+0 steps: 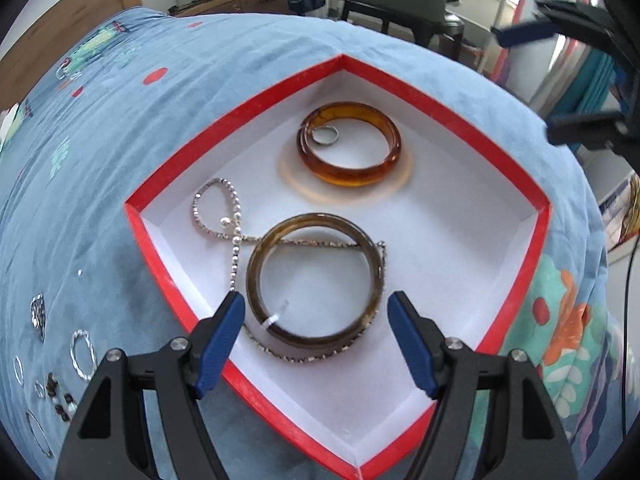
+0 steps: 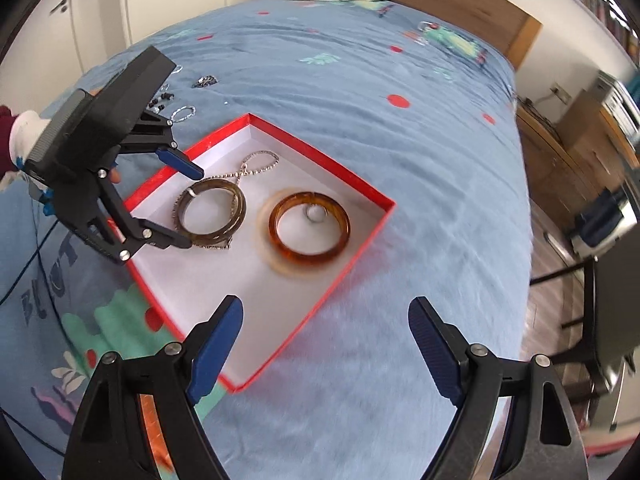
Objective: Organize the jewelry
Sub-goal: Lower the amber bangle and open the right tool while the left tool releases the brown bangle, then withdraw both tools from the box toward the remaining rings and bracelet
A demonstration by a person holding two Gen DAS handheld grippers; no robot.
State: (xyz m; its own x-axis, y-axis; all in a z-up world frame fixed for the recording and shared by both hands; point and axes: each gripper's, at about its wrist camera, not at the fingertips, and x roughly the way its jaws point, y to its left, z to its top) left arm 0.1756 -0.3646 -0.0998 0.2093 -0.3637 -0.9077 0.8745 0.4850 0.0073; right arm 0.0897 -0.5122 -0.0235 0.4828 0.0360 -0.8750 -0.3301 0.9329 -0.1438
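Jewelry is partly sorted: two bangles (image 1: pixel 316 278), a chain (image 1: pixel 224 216) and ring (image 1: pixel 326 135) fill the red box (image 1: pixel 240 120), loose pieces (image 1: pixel 82 348) wait lower left, both grippers (image 1: pixel 316 340) (image 2: pixel 326 344) spread empty.

My left wrist cam sits close, looking down into the red box (image 1: pixel 256 108); right cam farther back, sharing that box (image 2: pixel 320 152).
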